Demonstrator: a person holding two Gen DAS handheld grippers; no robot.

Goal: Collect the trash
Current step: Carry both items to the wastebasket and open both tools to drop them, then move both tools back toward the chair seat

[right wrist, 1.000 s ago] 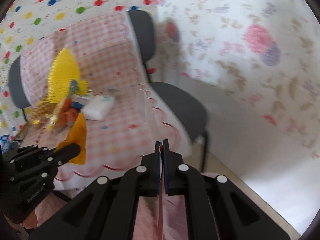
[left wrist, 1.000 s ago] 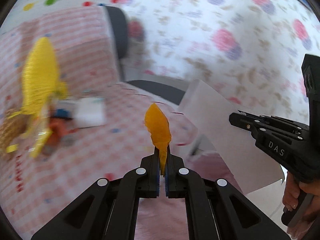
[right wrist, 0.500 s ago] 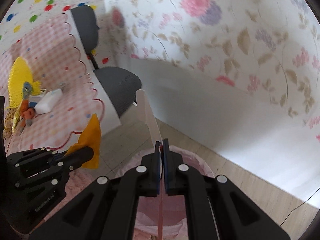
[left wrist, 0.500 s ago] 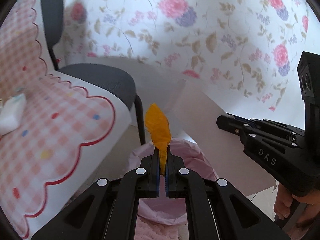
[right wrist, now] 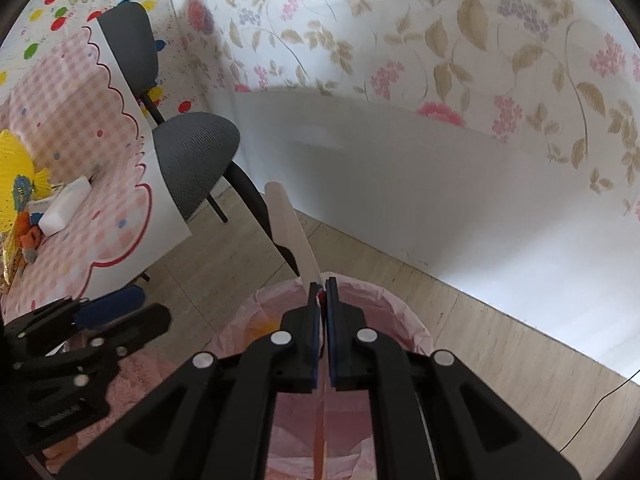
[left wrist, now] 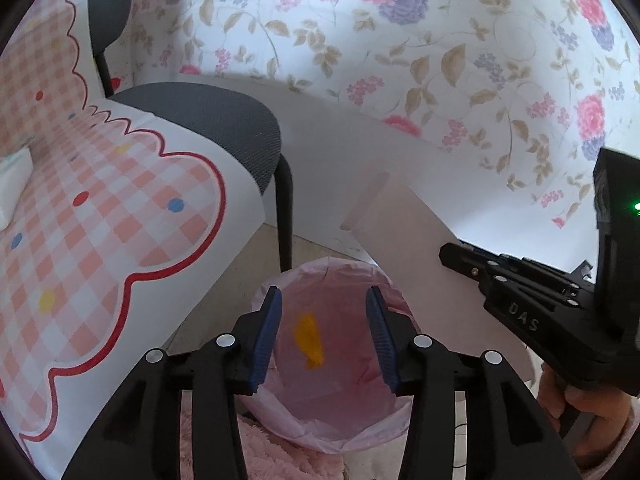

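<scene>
A bin lined with a pink bag (left wrist: 332, 266) stands on the floor right under both grippers. My left gripper (left wrist: 324, 294) hangs over it with its jaws opening and nothing pressed between the blue pads. An orange scrap (left wrist: 309, 340) lies loose inside the bag below them. My right gripper (right wrist: 323, 282) is above the bin rim (right wrist: 400, 300), its jaws just starting to part, with a pale flat sheet (right wrist: 292, 232) still pinched edge-on between them. In the left wrist view that sheet (left wrist: 420, 240) slants up from the right gripper (left wrist: 446, 250). The left gripper (right wrist: 148, 306) shows at the lower left.
A dark chair (left wrist: 208, 120) stands just behind the bin, beside a table with a pink checked cloth (left wrist: 100, 220). On it lie a white block (right wrist: 66, 204) and a yellow thing (right wrist: 12, 168). A pink fluffy rug (left wrist: 272, 452) lies by the bin. A floral wall is behind.
Both grippers swung from the table down over the bin. The left jaws opened and let go of the orange scrap, which dropped into the bag. The right still grips the sheet.
</scene>
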